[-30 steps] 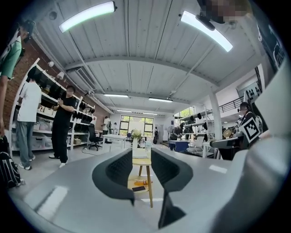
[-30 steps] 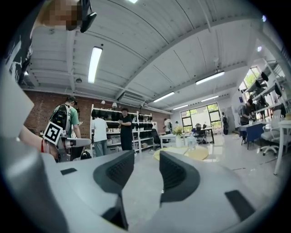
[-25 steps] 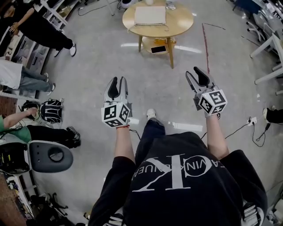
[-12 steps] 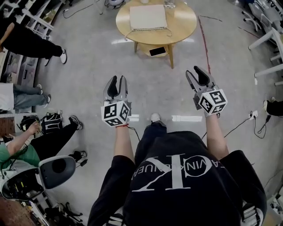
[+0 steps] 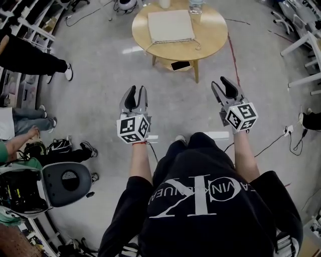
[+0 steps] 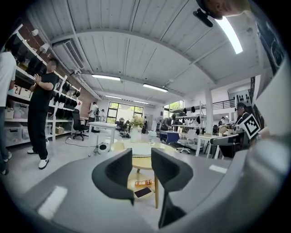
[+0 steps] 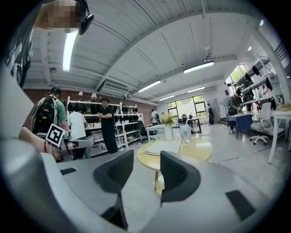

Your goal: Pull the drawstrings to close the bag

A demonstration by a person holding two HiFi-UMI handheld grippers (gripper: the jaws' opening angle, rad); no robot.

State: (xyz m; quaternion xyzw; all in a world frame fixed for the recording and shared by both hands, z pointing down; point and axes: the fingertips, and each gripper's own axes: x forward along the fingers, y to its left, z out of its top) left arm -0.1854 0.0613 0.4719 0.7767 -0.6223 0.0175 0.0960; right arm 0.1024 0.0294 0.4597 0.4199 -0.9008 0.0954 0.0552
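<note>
The bag [image 5: 170, 25] lay flat on the middle of the round wooden surface [image 5: 213, 30]. Its drawstrings [image 5: 197, 46] showed only as a thin cord along the bag's near edge. Nothing had been pulled yet, and the person stood well short of the surface.

I think the main risk was the cord itself. It is thin and lies flat on the wood, so the fingers could close beside it and take nothing, or take the cloth with it. If only one side were pulled, the light bag would probably slide over the surface and not close. A hard pull could also drag it off the near edge. A bottle [image 5: 195, 6] stood at the far edge of the surface, just behind the bag, and a careless reach could knock it over.

The left gripper [image 5: 136, 93] hung on the near side of the surface, well apart from it. Its fingers [image 6: 120, 170] stood partly open, with only air between them. The right gripper [image 5: 220, 85] was held the same way. In its own view its fingers [image 7: 179, 175] had a clear gap and held nothing.
</note>
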